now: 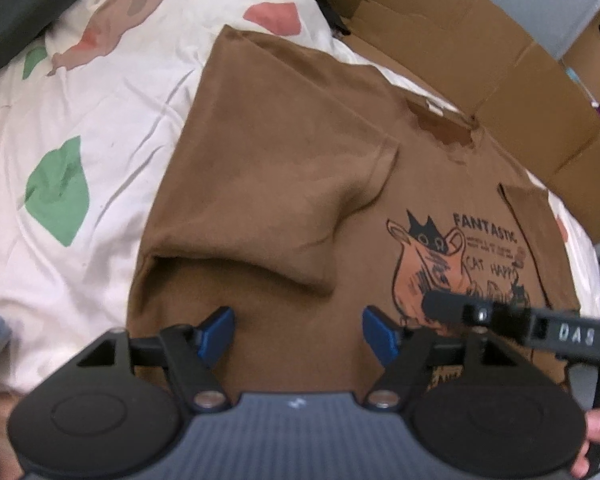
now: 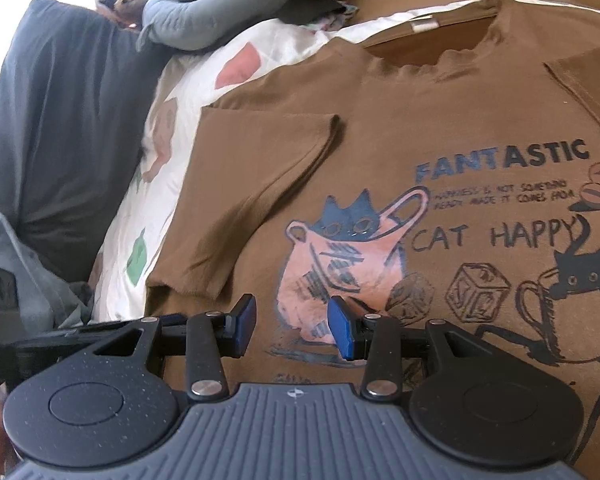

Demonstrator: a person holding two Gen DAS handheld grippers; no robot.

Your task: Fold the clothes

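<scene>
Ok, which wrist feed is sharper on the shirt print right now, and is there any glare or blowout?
Right wrist view: the print on the brown T-shirt is crisp enough to read, though the top-left corner is blown out white. Left wrist view: softer, the same print is smeared and its small text unreadable; no glare, only fisheye bending of the cardboard box edges.

Soft indoor light, blown-out corner, fisheye warping
</scene>
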